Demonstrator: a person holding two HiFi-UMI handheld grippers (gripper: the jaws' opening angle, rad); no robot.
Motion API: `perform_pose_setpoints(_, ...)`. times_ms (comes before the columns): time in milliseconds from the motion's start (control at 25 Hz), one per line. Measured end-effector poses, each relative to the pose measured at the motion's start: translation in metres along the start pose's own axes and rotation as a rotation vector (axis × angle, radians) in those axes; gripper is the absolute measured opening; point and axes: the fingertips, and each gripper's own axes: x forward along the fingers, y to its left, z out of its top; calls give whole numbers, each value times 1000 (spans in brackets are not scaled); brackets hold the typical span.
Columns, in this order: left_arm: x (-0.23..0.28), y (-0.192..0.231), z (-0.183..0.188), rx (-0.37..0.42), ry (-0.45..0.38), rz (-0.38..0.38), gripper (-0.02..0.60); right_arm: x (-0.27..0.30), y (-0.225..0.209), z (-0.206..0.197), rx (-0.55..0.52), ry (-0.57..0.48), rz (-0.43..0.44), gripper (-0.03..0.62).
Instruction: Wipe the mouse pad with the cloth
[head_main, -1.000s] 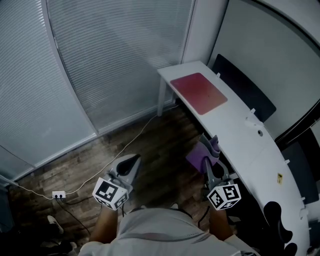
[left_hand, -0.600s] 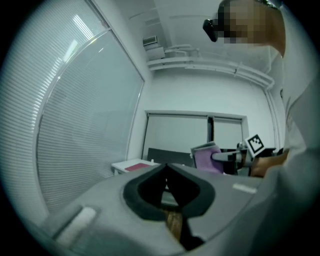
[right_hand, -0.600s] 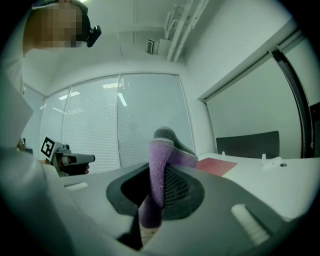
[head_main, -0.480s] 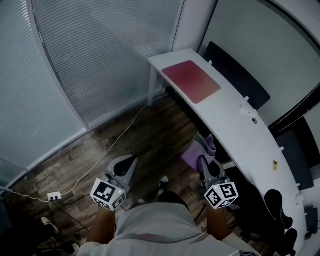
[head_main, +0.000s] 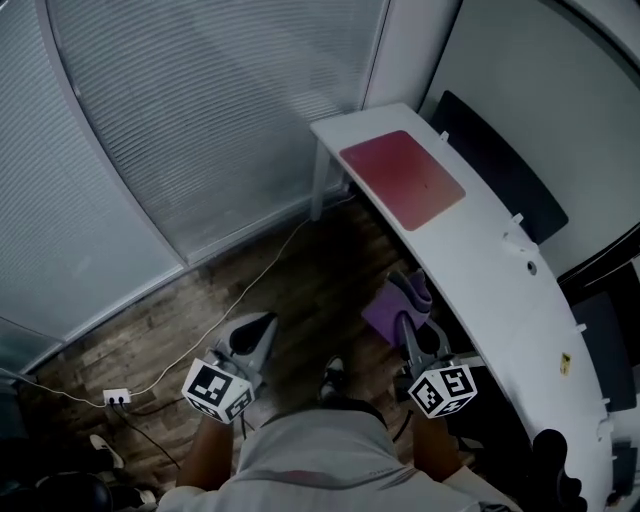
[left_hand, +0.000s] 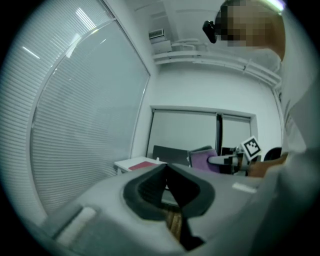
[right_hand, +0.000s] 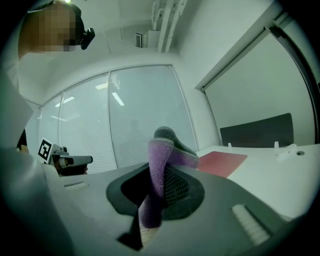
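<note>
The right tongs (head_main: 410, 325) clamp a folded purple microfibre cloth (head_main: 392, 308). The left tongs (head_main: 260, 325) are closed and empty. The red rectangular mouse pad (head_main: 403, 178) lies well apart on the white bench (head_main: 500, 290). The drooping cloth could slip free on approach.

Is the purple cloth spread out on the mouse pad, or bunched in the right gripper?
Bunched: the purple cloth sits folded between the right gripper's jaws, well short of the red mouse pad.

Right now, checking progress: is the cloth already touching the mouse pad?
No, the cloth sits clamped in the right gripper, well short of the mouse pad.
</note>
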Motion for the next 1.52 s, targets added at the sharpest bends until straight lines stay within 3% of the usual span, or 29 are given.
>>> perform_pose_setpoints(680, 214, 57, 37, 58, 40, 49, 3, 140, -186, 51, 79, 15, 28, 48)
perform_pose_setpoints(1000, 285, 87, 37, 57, 66, 15, 3, 197, -238, 57, 92, 39, 12, 48)
perform_pose_setpoints(1280, 352, 160, 41, 42, 58, -80, 3, 276, -261, 71, 80, 37, -67, 48)
perform_pose_setpoints(1520, 407, 254, 68, 43, 57, -178, 3, 361, -254, 87, 86, 40, -145, 48)
